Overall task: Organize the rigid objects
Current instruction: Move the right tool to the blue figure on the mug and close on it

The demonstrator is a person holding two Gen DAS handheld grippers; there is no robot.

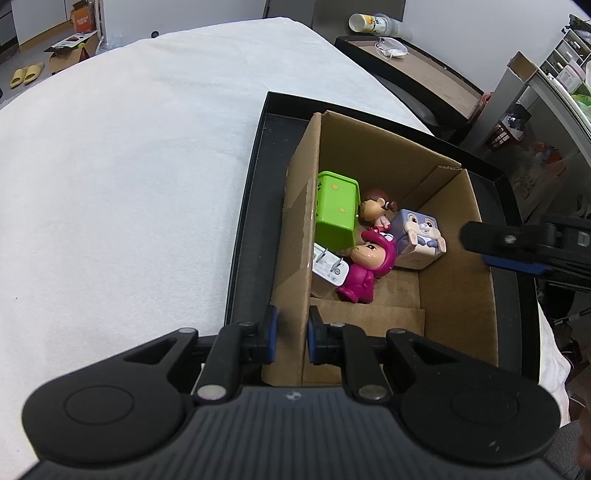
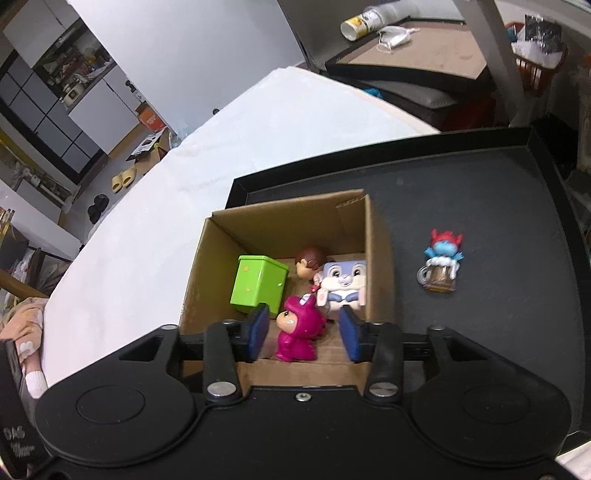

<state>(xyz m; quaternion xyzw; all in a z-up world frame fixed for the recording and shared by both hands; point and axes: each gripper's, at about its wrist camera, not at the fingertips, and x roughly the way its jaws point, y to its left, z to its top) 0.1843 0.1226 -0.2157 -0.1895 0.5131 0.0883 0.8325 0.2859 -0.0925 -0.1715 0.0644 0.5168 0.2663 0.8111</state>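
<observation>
An open cardboard box (image 1: 373,147) stands in a black tray (image 1: 251,229). Inside lie a green cube (image 1: 338,210), a brown-haired figure (image 1: 375,210), a bunny cube (image 1: 417,236), a pink figure (image 1: 367,266) and a white plug (image 1: 330,267). My left gripper (image 1: 291,334) is shut on the box's near left wall. My right gripper (image 2: 304,334) hangs open above the box (image 2: 288,210), with the pink figure (image 2: 295,347) below and its pads clear of the toy. On the tray (image 2: 480,206) to the right of the box lies a blue figure with red horns (image 2: 441,262).
The tray sits on a table under a white cloth (image 1: 129,184). Beyond the table's far edge a low side table (image 1: 417,70) carries a tipped cup (image 1: 364,22) and a face mask (image 1: 391,48). Shelving (image 1: 554,74) crowds the right side.
</observation>
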